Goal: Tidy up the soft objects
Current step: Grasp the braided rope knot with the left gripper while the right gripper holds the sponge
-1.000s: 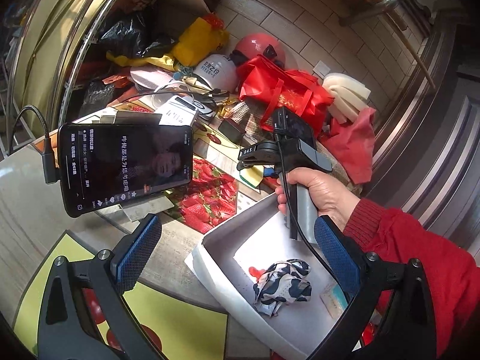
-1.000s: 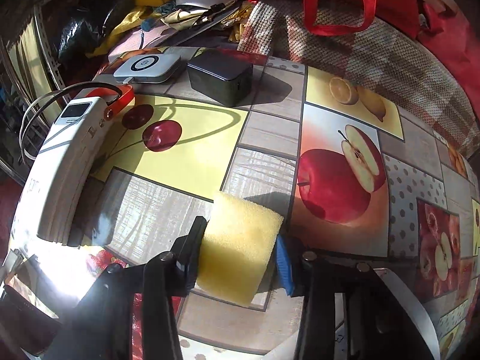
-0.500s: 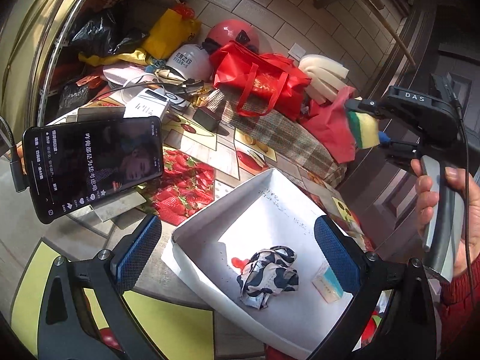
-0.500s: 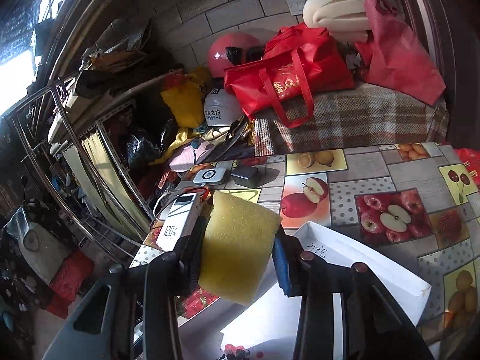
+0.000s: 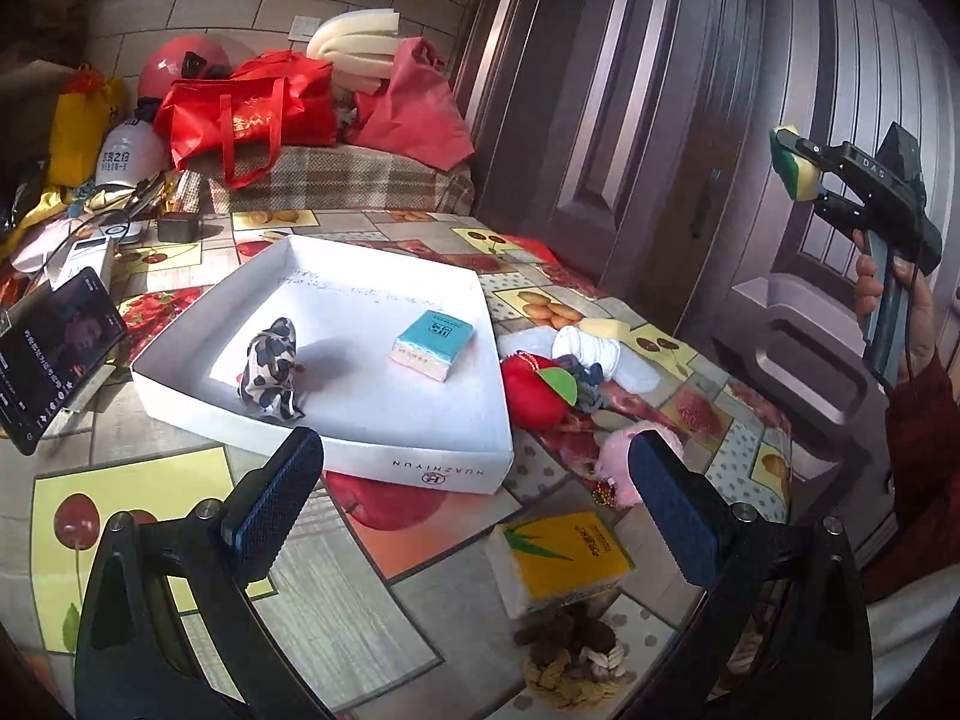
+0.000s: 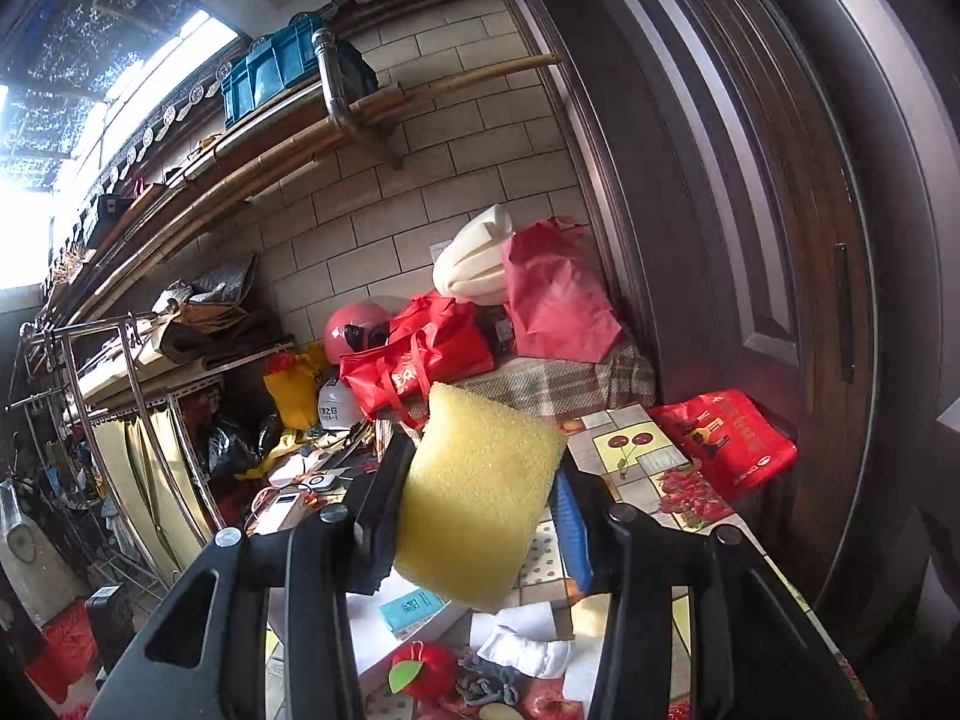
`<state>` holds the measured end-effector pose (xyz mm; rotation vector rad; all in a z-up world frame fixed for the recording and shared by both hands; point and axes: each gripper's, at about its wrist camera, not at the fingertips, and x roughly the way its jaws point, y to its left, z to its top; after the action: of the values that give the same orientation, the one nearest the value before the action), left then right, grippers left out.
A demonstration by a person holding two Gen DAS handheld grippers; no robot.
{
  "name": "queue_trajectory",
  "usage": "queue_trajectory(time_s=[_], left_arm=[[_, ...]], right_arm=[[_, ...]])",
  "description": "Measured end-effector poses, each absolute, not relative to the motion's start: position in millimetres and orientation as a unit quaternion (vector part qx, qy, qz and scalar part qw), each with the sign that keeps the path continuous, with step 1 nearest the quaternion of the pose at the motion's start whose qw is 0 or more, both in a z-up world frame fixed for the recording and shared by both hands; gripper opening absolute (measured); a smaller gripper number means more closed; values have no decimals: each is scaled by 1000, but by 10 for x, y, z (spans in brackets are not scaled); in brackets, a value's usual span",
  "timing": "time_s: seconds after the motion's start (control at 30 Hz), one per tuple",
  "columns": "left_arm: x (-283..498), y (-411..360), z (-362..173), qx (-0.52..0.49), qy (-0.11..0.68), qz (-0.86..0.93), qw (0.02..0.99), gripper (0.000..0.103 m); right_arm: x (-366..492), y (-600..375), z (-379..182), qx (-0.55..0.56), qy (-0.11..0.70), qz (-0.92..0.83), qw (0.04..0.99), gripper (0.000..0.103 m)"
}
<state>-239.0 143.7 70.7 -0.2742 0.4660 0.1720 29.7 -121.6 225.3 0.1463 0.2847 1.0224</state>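
High above the fruit-patterned counter, the right gripper is squeezing a yellow foam sponge across its flat faces; light, springy, likely rebounding; the left gripper is gaping empty.

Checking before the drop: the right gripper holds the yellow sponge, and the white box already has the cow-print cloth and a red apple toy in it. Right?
Not quite. Beside the cloth, the box holds a teal tissue pack; the apple toy lies outside it, as the left wrist view shows. The right gripper does hold the sponge.
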Motion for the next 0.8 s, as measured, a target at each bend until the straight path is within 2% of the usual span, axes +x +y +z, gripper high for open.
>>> queue_trajectory(time_s=[0.2,0.33,0.4,0.47,0.53,0.6,0.67,0.8], left_arm=[[-2284,1080,403,-116,358,82,923,102],[-2319,912,154,-137,412,59,899,102],[-2262,804,42,-123,438,58,889,94],[-2210,711,11,-96,443,73,888,93],[-2161,689,17,-87,442,76,889,79],[-2154,702,40,-77,442,82,890,43],[-2212,737,64,-80,437,80,892,38],[-2427,849,89,-78,395,134,905,37]], right_arm=[[511,-1528,1770,110,203,481,846,45],[564,-1634,1618,121,216,491,835,45],[571,-1649,1589,120,216,500,830,45],[573,-1702,1541,119,217,507,825,45],[561,-1713,1504,118,220,513,821,45],[533,-1756,1440,121,224,519,816,45],[503,-1737,1393,122,228,526,810,45],[420,-1591,1314,115,230,533,806,45]])
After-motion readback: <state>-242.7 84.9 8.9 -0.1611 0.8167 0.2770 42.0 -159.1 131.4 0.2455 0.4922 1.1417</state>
